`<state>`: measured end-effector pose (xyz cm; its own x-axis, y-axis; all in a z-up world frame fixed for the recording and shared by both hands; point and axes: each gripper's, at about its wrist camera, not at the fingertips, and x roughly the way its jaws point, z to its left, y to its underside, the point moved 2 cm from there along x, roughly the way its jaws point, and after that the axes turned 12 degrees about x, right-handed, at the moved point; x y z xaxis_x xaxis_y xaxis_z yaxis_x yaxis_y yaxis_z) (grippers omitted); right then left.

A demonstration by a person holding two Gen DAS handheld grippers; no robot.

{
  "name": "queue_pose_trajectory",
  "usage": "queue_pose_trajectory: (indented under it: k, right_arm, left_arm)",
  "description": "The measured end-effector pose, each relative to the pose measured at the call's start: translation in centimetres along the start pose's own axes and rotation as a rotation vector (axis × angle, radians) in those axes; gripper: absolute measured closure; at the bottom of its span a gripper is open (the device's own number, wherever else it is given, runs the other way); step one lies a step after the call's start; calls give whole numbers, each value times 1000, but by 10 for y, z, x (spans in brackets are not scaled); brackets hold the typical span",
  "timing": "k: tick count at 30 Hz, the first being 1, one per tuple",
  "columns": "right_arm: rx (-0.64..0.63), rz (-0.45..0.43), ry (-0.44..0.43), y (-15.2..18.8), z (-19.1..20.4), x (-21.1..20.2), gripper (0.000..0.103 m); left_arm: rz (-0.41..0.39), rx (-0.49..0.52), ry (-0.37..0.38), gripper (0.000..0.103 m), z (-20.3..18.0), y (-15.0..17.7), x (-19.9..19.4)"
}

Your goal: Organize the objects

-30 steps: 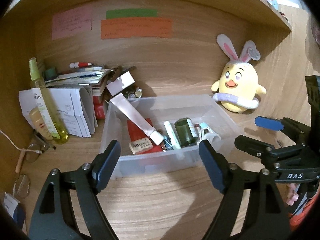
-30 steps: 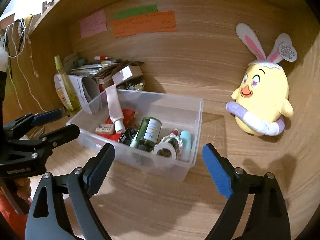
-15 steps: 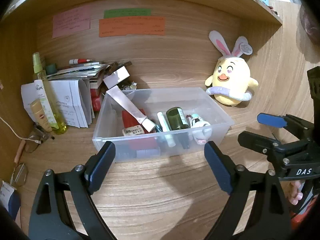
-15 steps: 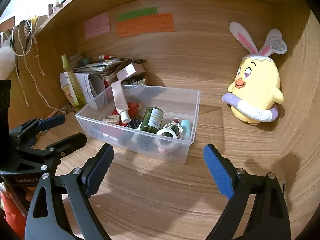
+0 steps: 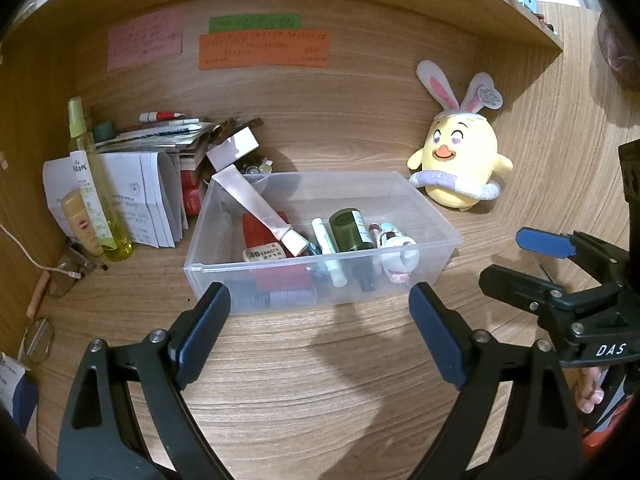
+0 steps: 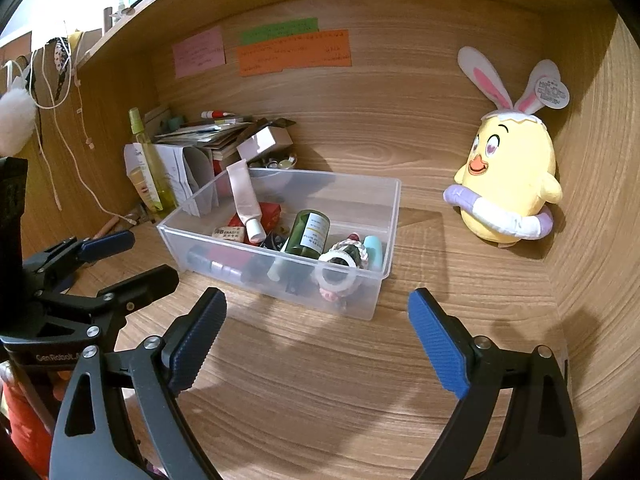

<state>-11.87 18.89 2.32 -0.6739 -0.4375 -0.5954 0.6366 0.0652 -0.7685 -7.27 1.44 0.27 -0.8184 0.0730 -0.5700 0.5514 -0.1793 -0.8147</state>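
Warm dim light, soft shadows, fisheye warping.

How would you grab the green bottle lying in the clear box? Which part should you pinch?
Pinch the green bottle across its round body, coming down from above with the right hand-held gripper, which is open and empty. It lies on its side in the clear box, label up, so the box walls block a sideways approach. A white tube lies close beside it, so go gently.

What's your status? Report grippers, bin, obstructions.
Left gripper and right gripper open, empty, short of the bin. Clear bin on the desk, small items inside. Nothing between grippers and bin; plush chick off to its right.
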Motion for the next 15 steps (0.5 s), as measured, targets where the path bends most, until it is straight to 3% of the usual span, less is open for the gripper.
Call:
queue_pose_trajectory:
  k: [15]
  right_arm:
    - [2,0,1,0,1,0,12]
  left_arm:
    - [11,-26,6,11,4,0,3]
